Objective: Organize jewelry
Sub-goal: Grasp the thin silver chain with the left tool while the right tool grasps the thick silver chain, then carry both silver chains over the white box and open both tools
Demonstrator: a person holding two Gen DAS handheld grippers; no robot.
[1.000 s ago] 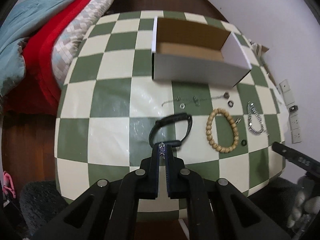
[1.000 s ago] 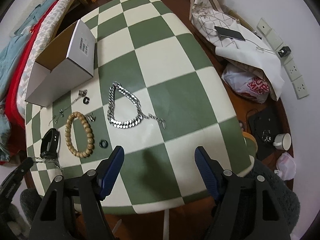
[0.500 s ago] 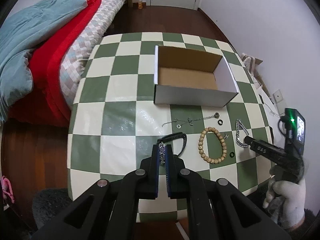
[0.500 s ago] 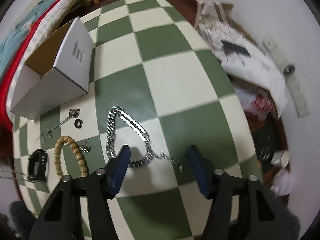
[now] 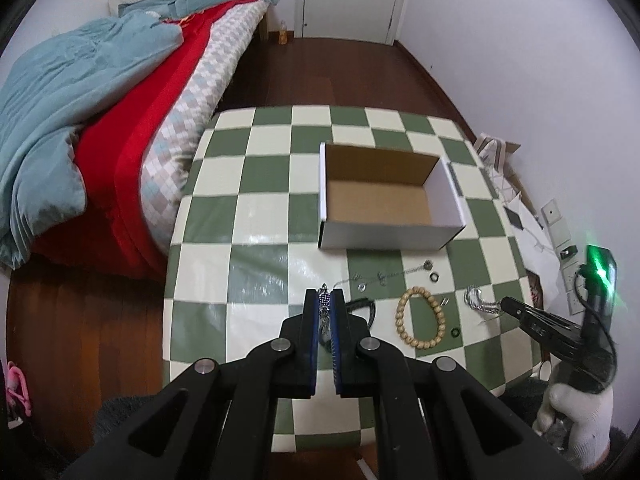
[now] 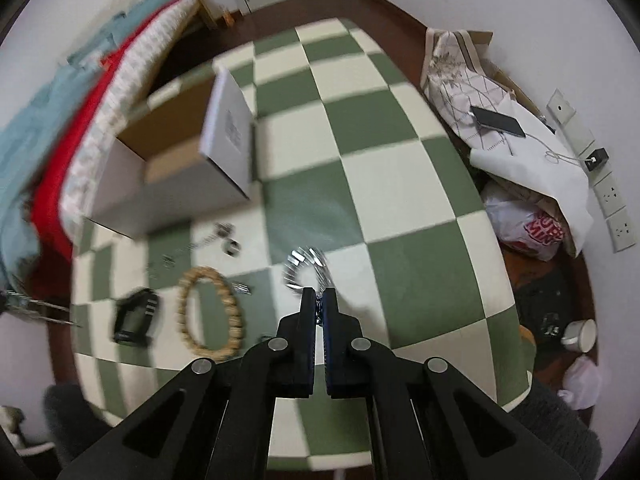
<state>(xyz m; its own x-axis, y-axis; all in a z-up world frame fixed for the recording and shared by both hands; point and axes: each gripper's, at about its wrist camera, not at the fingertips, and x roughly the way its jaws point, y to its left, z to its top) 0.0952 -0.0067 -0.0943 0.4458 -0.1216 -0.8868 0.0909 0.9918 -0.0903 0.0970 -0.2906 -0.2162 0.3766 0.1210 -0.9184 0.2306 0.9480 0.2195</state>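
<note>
Above a green-and-cream checked surface (image 5: 256, 240), the left claw (image 5: 325, 305) is clenched on a small silver pendant on a thin chain (image 5: 324, 300), raised short of the open white cardboard box (image 5: 390, 236) at the far side. To the right, the right claw (image 6: 319, 298) is pinched on the heavy silver link chain (image 6: 304, 264), which loops out beyond its tips, most of it seemingly on the surface.

The risks look plain. The pendant sits at the very tips of the left claw, so a jolt could let it slip free before it reaches the box. The heavy chain, gripped at one point, would likely swing or drag when lifted, and could sweep the round wooden bead bracelet (image 6: 210, 314), the black wristband (image 6: 134, 316) or the small dark rings (image 5: 434, 278) lying near it out of place. With both claws heading for one box, the two chains could tangle.
</note>
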